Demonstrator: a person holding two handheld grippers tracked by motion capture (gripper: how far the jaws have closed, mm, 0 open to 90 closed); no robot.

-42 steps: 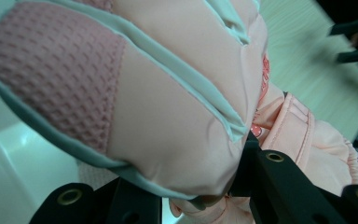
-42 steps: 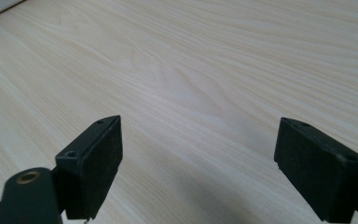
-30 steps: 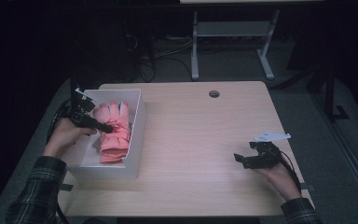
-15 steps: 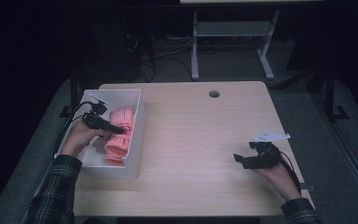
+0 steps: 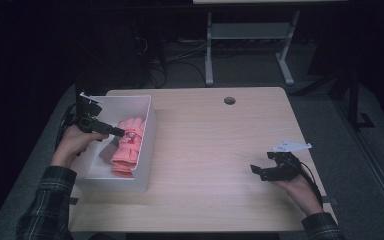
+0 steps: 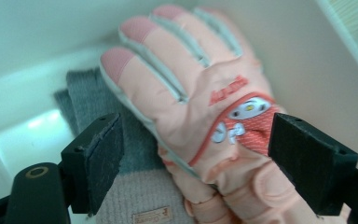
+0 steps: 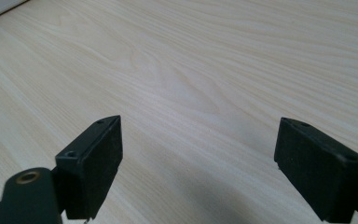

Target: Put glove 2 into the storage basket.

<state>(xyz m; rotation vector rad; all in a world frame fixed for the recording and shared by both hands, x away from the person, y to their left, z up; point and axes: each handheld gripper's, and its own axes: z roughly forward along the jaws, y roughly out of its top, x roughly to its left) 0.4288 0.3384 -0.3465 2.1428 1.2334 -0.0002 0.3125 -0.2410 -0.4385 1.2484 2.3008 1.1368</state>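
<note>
Your left claw [image 5: 121,133] stands over the white bin [image 5: 149,131], its tips above the cuff end of the pink glove [image 5: 128,145]. Its jaws have just been opening and now stand wide apart. In the left gripper view [image 6: 193,154] the glove [image 6: 200,107] lies between the pads, but neither pad presses on it, so you hold nothing. The glove rests inside the bin, fingers pointing toward the bin's far wall, on top of a grey knitted item [image 6: 130,144] that carries a small sewn label. A cartoon patch shows on the back of the glove, near the pad seen at the right of that view.

The bin sits at the left edge of the surface [image 5: 215,150]. Your right claw [image 5: 258,172] rests well apart from the bin, near the right edge of the surface, pointing toward the bin. Its jaws are spread wide with bare wood between them in the right gripper view [image 7: 196,163]; it grips nothing
</note>
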